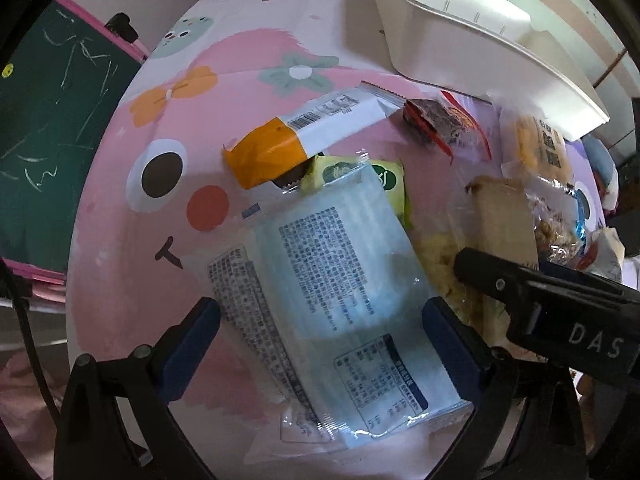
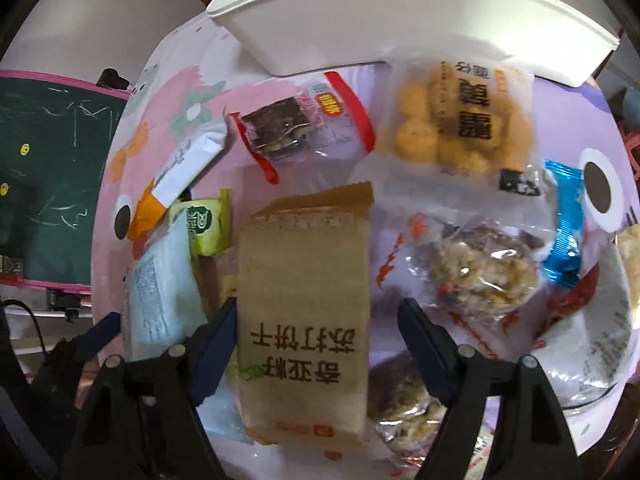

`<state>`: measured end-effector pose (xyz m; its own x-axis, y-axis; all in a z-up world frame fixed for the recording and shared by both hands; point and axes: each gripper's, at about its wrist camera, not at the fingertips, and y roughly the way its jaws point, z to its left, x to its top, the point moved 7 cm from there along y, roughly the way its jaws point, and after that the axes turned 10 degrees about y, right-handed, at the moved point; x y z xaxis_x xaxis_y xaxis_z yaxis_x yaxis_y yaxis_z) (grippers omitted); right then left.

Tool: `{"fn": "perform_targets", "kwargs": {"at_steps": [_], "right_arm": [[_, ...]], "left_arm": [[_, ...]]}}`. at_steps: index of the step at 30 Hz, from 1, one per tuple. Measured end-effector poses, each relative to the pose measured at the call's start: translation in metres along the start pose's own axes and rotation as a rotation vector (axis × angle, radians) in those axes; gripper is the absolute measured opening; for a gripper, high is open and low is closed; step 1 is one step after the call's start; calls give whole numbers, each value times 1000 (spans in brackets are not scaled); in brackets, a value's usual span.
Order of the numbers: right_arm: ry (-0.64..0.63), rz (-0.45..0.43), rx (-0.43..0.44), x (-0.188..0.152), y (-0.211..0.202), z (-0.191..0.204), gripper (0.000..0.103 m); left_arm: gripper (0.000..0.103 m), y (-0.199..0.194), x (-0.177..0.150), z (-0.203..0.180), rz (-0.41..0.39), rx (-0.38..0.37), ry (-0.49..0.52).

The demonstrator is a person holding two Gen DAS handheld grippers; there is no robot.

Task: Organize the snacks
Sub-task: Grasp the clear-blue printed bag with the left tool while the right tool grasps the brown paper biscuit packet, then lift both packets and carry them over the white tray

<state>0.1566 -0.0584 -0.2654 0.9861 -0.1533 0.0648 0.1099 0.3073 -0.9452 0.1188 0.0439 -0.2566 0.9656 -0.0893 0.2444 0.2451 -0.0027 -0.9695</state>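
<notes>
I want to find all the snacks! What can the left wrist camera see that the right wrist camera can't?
Only the left wrist view shows the printed back of the pale blue packet, lying between the left hand-held gripper. Only the right wrist view shows the shiny blue wrapper and the brown cracker pack's big lettering. Both show the white bin, the orange-and-white bar and the green packet.

Both wrist cameras look steeply down, close over the snack-strewn table (image 1: 120,272), sharing the brown cracker packet (image 2: 304,300) and white bin (image 2: 400,12).
</notes>
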Motion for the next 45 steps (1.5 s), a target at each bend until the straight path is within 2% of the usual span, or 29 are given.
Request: {"fn": "perform_targets", "kwargs": {"at_steps": [1, 2, 3, 6, 9, 10, 11, 12, 13, 16, 22, 26, 29, 36, 38, 40, 42, 43, 44, 45], "right_arm": [[6, 6, 24, -2, -1, 0, 66], [15, 18, 61, -3, -1, 2, 60], [19, 19, 57, -3, -3, 0, 56], [18, 1, 43, -5, -8, -4, 54], [29, -9, 43, -8, -17, -11, 54], [29, -17, 40, -9, -19, -12, 54], [25, -31, 40, -9, -23, -13, 54], [23, -40, 41, -9, -26, -14, 54], [22, -51, 45, -9, -30, -14, 54], [7, -78, 52, -12, -42, -17, 54], [-29, -110, 75, -15, -54, -12, 53], [-36, -113, 87, -19, -58, -9, 53], [-44, -119, 93, -20, -60, -5, 53], [-80, -166, 96, -23, -78, 2, 53], [-96, -183, 93, -23, -84, 4, 53], [-100, -188, 97, -24, -87, 5, 53], [-102, -189, 100, -25, -89, 5, 53], [-102, -186, 102, -26, -88, 4, 53], [-100, -181, 106, -26, -87, 3, 53], [-98, -178, 108, -27, -86, 3, 53]], "left_arm": [[101, 0, 0, 0, -3, 0, 1], [101, 0, 0, 0, -2, -2, 2], [101, 0, -1, 2, -1, -8, -5], [99, 1, -2, 7, 3, -36, -31], [82, -2, -3, 12, -23, -63, -33], [70, -3, -3, 13, -34, -55, -30], [48, -7, -2, 16, -55, -42, -28], [33, -13, -1, 19, -86, -38, -25], [7, -16, 0, 21, -91, -35, -22], [7, -13, -2, 27, -67, -101, -44], [3, -18, -5, 24, -80, -109, -22], [1, -30, -6, 27, -113, -167, -45], [0, -48, -4, 30, -156, -175, -45], [0, -104, 10, 24, -308, -152, 9], [0, -117, 15, 19, -334, -135, 34], [1, -120, 18, 18, -339, -149, 48], [20, -115, 18, 16, -307, -134, 74], [51, -108, 15, 17, -282, -119, 78], [87, -100, 13, 19, -255, -111, 69], [97, -93, 9, 21, -244, -112, 54]]}}
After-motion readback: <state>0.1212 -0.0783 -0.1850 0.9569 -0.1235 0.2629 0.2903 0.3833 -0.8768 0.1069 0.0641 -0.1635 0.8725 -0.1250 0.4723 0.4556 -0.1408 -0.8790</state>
